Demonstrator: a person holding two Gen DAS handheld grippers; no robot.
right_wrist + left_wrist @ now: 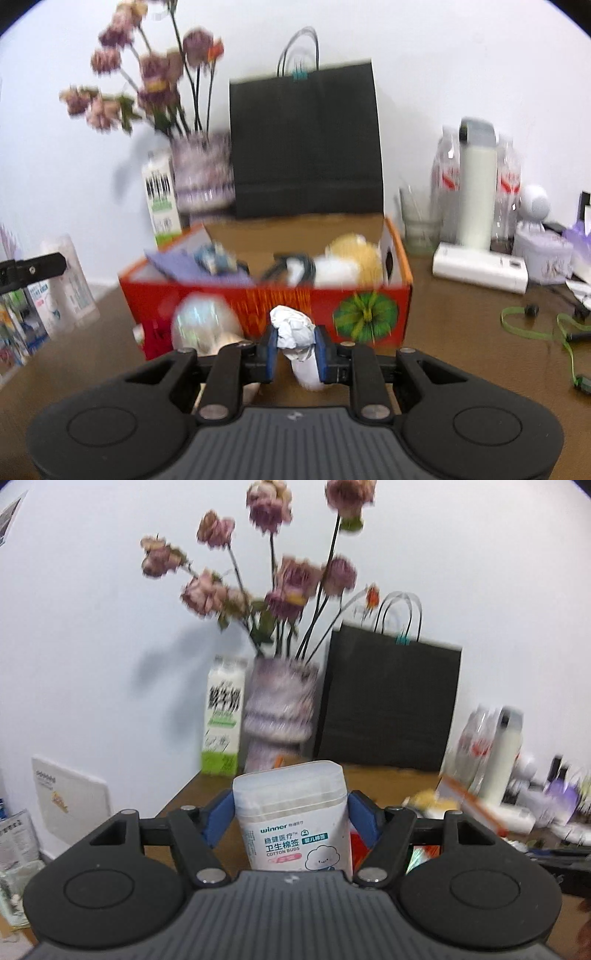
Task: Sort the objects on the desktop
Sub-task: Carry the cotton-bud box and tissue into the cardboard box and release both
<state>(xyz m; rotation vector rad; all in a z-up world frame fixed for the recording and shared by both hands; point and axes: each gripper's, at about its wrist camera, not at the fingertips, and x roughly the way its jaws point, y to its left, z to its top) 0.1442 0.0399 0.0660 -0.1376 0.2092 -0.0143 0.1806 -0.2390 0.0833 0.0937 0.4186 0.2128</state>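
My left gripper is shut on a white plastic box of cotton buds and holds it upright above the brown desk. The same box shows at the left edge of the right wrist view. My right gripper is shut on a crumpled white paper ball, held just in front of an orange cardboard box. The orange box is open at the top and holds a yellow and white plush item, a purple paper and other small things.
At the back stand a vase of dried pink flowers, a milk carton and a black paper bag. To the right are bottles, a glass, a white power bank and a green cable.
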